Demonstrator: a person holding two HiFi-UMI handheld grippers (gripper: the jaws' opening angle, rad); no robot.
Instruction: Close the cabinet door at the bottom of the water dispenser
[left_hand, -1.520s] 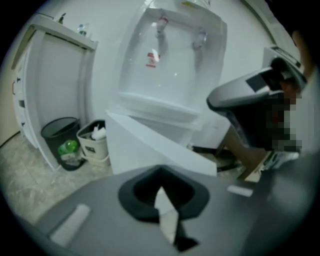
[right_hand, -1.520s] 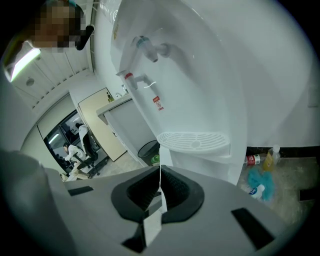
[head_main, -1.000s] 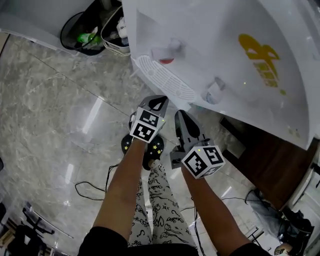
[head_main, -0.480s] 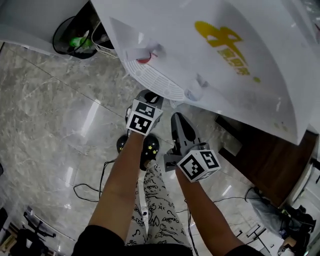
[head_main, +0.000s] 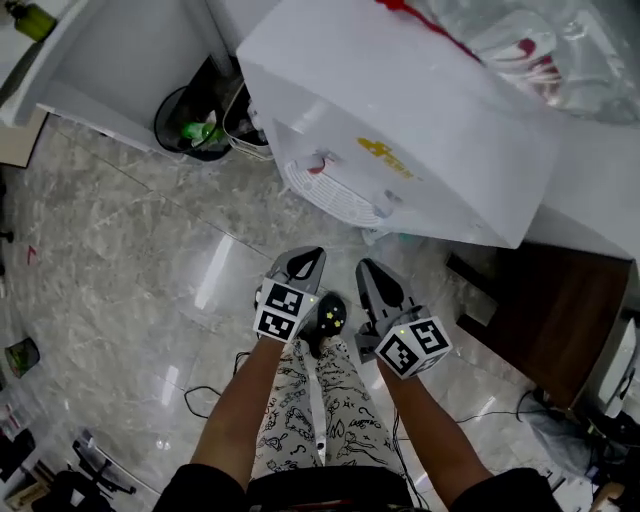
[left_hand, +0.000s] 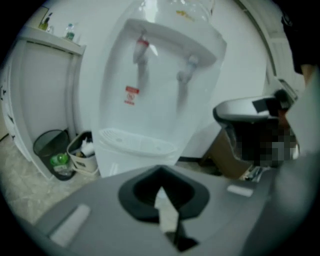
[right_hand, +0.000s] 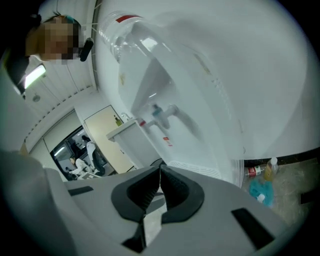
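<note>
The white water dispenser (head_main: 420, 130) stands ahead with a red tap (head_main: 320, 165), a second tap (head_main: 386, 199) and a round drip tray (head_main: 330, 192). From the head view its top hides the bottom cabinet door. In the left gripper view the dispenser's front (left_hand: 160, 90) fills the middle, and the gripper body covers the part below the drip tray (left_hand: 135, 142). My left gripper (head_main: 307, 256) (left_hand: 160, 172) and right gripper (head_main: 367, 268) (right_hand: 160, 170) hang side by side short of the dispenser. Both are shut and hold nothing.
A black bin (head_main: 188, 125) with a green bottle and a small white basket (head_main: 246, 128) stand left of the dispenser, beside a white counter (head_main: 110, 60). A brown wooden cabinet (head_main: 550, 310) is at the right. Bottles (right_hand: 256, 171) and a teal cloth (right_hand: 260, 192) lie by the dispenser's base. Cables (head_main: 215, 395) cross the marble floor.
The head view has drawn back, so the dispenser looks smaller and farther off. Both grippers have come away from the drip tray and sit lower, still shut.
</note>
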